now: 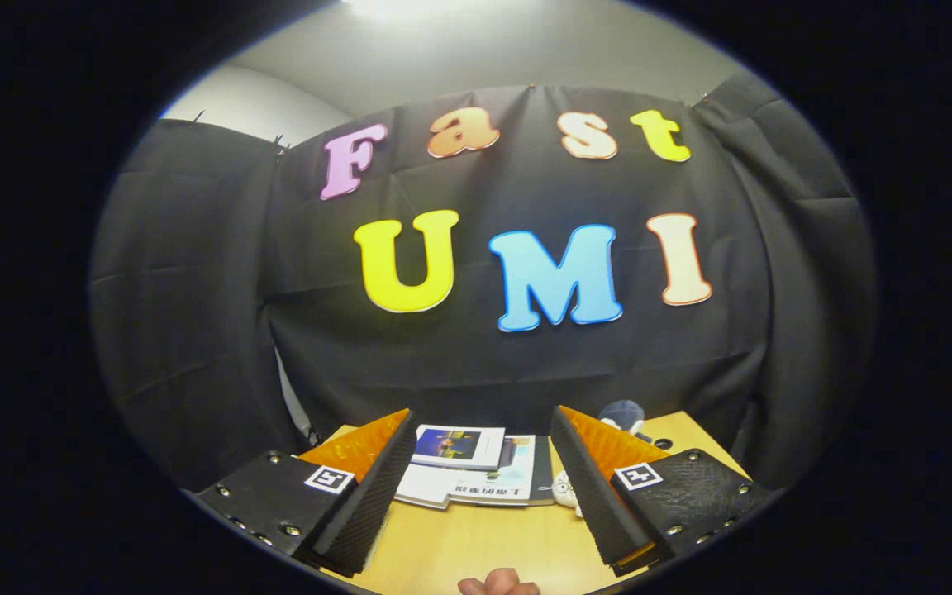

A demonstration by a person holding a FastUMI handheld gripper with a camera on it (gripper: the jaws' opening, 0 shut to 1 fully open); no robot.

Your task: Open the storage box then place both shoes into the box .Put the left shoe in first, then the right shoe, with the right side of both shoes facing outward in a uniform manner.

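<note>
Gripper view: gripper (480,463) spread wide, holding nothing, aimed high at the wall, so probably just idling. Books (476,471) on the table (476,545) between its fingers. Can't spot box or shoes.

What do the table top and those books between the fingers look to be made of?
Table: pale wood or wood-look laminate, smooth, matte, faint grain. Books: paper with glossy printed covers, catching light. They lie just ahead of the open gripper, which holds nothing.
</note>
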